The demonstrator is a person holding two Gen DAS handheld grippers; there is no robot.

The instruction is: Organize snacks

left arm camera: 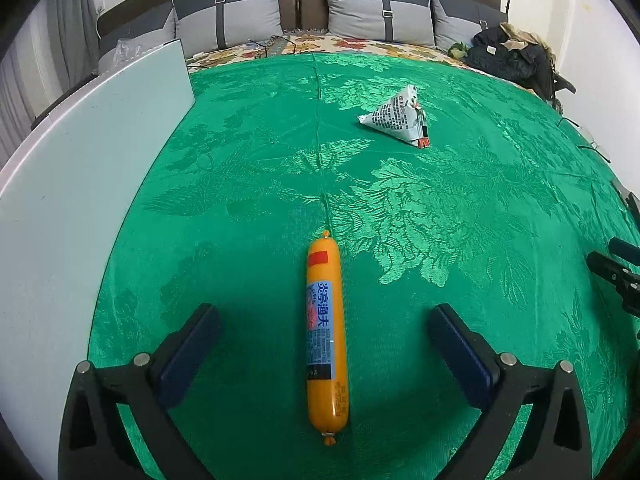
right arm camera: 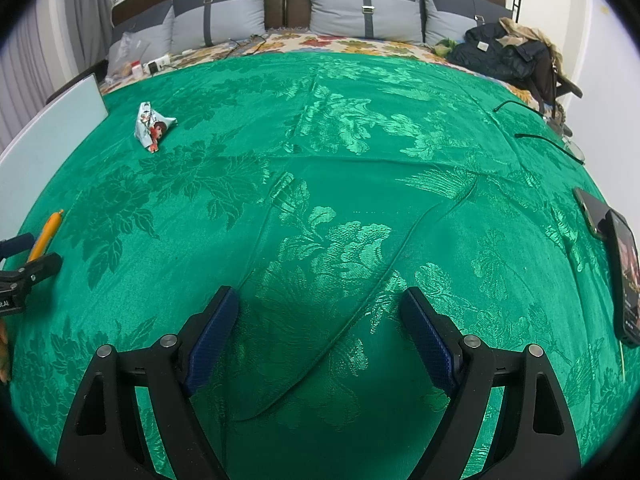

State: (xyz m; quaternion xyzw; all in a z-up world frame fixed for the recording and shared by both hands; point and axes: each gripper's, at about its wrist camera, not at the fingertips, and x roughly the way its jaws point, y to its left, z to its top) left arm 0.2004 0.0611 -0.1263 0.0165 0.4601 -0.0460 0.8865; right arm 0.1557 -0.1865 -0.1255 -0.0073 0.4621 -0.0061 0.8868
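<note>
An orange sausage stick [left arm camera: 326, 336] with a blue label lies lengthwise on the green cloth [left arm camera: 248, 208], between the wide-open fingers of my left gripper [left arm camera: 324, 332], untouched. A white triangular snack packet [left arm camera: 400, 118] lies farther back to the right. In the right wrist view the packet [right arm camera: 152, 126] is far left, the sausage [right arm camera: 46, 236] at the left edge beside the left gripper's fingers [right arm camera: 36, 268]. My right gripper [right arm camera: 318, 312] is open and empty over bare cloth.
A white board [left arm camera: 80, 168] lies along the cloth's left side. Two phones [right arm camera: 624, 272] lie at the right edge, with glasses [right arm camera: 560, 144] and a cable behind. Pillows [right arm camera: 360, 4] and dark clothes [right arm camera: 504, 52] sit at the back.
</note>
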